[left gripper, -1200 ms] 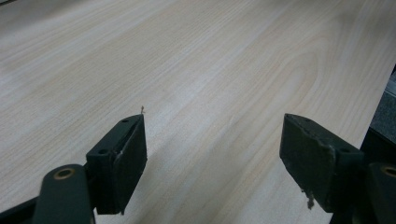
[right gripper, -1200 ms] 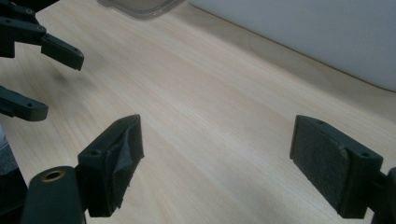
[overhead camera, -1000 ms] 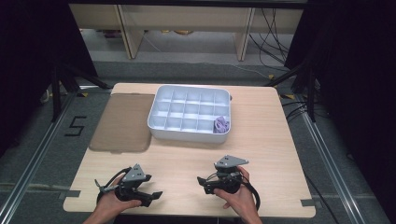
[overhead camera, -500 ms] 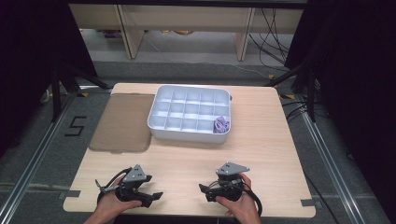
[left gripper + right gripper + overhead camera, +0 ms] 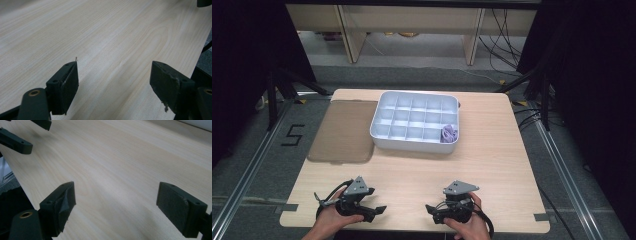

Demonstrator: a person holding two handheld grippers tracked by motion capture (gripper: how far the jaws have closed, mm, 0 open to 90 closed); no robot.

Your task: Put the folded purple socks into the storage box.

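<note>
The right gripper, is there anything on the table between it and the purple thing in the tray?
Only the tray's own near wall. Bare wood lies between the right gripper and the tray, and the purple thing sits in the near right compartment.

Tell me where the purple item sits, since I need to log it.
In the high view, the purple item lies in the near right corner compartment of the white divided tray, far from both grippers at the table's near edge.

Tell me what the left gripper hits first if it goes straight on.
Likely nothing soon: the left gripper, open, faces bare table. The right gripper sits close beside that line, farther along, so a brush is possible; depth is unclear.
</note>
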